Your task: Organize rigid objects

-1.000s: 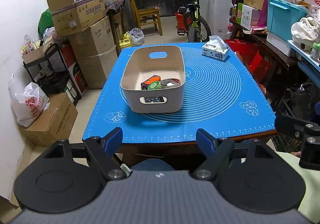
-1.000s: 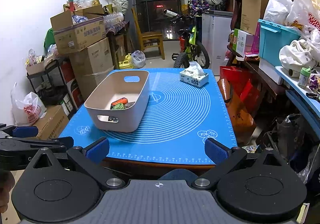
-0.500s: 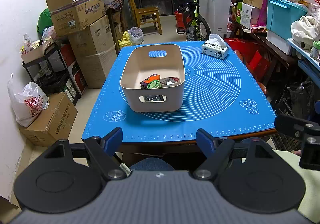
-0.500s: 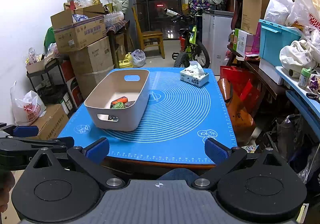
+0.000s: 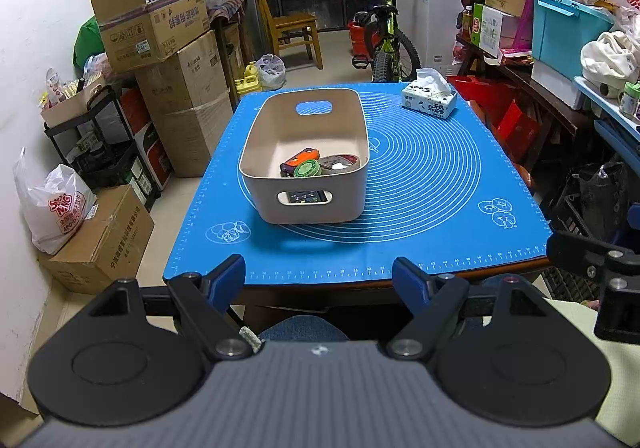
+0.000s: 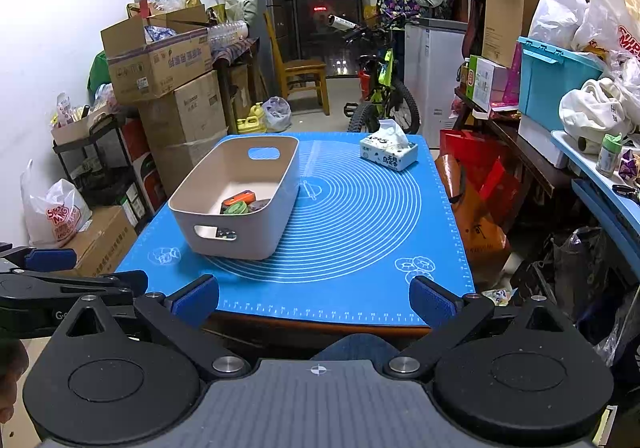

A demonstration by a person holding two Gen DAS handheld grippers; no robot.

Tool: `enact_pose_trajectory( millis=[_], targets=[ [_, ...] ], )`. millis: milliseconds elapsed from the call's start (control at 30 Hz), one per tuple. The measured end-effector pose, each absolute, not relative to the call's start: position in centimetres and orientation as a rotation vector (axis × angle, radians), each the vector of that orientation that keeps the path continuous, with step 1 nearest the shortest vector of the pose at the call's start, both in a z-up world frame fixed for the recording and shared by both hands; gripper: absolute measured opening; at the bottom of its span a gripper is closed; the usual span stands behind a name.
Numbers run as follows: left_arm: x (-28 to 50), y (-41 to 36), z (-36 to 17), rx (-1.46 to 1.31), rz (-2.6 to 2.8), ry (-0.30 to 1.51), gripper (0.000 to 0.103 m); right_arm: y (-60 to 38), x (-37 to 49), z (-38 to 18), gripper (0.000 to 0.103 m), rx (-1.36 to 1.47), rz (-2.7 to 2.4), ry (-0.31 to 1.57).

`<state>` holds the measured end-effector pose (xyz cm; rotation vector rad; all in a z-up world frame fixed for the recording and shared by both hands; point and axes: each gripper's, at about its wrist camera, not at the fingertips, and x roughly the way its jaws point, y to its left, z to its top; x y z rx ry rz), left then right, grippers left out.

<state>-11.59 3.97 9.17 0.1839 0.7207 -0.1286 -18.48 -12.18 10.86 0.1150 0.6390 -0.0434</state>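
Boxes and bags fill the room around a table with a blue mat [image 5: 432, 184]. On the mat sits a beige bin [image 5: 308, 156] with small things inside: an orange piece [image 5: 300, 161] and a green round lid [image 5: 307, 170]. Both the left gripper [image 5: 319, 280] and right gripper [image 6: 314, 298] hang wide apart near the table edge, holding nothing. A tissue box [image 6: 389, 154] sits at the far corner.

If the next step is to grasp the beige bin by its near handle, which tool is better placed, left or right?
Probably the left tool. In its view the bin sits almost straight ahead, handle slot facing it. For the right tool the bin lies off to its left, seen at an angle. Both tools are open, back from the table edge.
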Motion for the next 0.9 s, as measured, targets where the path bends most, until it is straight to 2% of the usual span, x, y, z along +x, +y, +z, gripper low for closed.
enact_pose_trajectory(
  millis=[900],
  targets=[
    [-11.73, 3.86, 9.38, 0.181, -0.133, 0.719, 0.081, -12.38, -18.52, 10.86, 0.101, 0.115, -0.044, 0.641]
  ],
)
